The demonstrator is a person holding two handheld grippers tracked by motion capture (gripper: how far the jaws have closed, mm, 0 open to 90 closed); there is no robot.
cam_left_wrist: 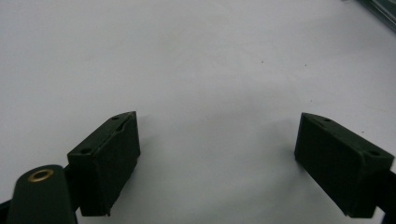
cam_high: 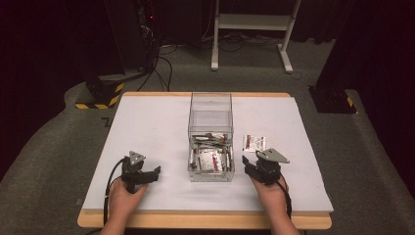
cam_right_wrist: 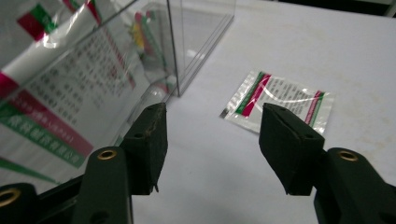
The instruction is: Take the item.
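Right gripper (cam_right_wrist: pixel 212 149), jaws apart w/ nothing held, should go forward over sachet (cam_right_wrist: pixel 280 100) beside clear box (cam_high: pixel 210 137), then close flat.

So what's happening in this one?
A person works at a white table with a gripper in each hand. A clear box in the middle already holds several sachets. One loose sachet lies on the table to the right of the box, and the right gripper is aimed at it with jaws open, not yet touching it. The left gripper rests open over bare table, holding nothing.
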